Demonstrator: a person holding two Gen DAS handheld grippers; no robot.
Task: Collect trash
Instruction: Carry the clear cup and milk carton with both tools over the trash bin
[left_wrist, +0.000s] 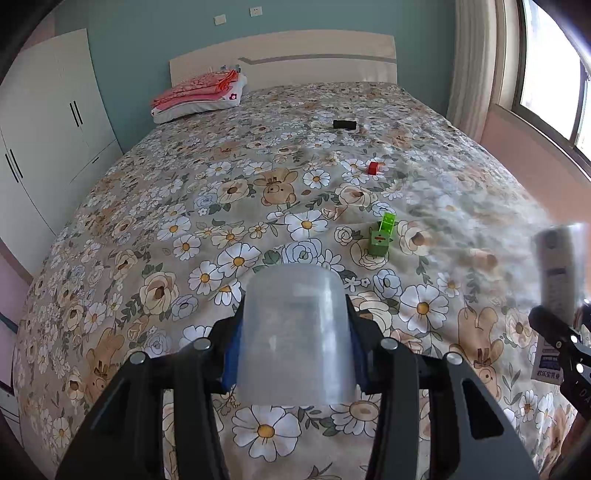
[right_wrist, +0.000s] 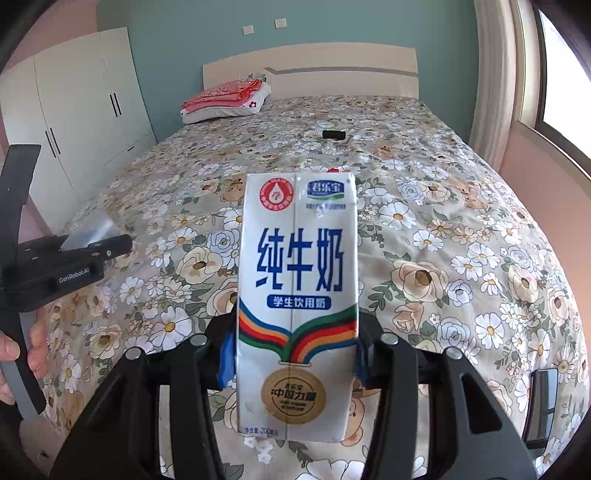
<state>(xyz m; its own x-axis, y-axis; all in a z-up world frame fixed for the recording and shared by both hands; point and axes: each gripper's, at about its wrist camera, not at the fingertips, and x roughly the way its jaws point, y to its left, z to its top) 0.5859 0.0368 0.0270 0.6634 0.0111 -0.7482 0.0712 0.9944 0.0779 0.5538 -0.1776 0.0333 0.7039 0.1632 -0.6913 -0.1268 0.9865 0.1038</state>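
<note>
My left gripper (left_wrist: 295, 347) is shut on a clear plastic cup (left_wrist: 295, 332), held upside down above the flowered bed (left_wrist: 221, 206). My right gripper (right_wrist: 295, 350) is shut on a white milk carton (right_wrist: 297, 288) with blue Chinese lettering, held upright above the bed. The carton also shows blurred at the right edge of the left wrist view (left_wrist: 559, 273). The left gripper and its cup show at the left of the right wrist view (right_wrist: 88, 240). A green box (left_wrist: 382, 236) with its lid open and a small red box (left_wrist: 373, 167) lie on the bed.
A black object (left_wrist: 344, 124) lies farther up the bed. Folded red cloth on a pillow (left_wrist: 199, 98) sits by the headboard. A white wardrobe (left_wrist: 48, 122) stands at the left, a window and curtain (left_wrist: 476, 66) at the right. A dark flat object (right_wrist: 541, 402) lies at the bed's right edge.
</note>
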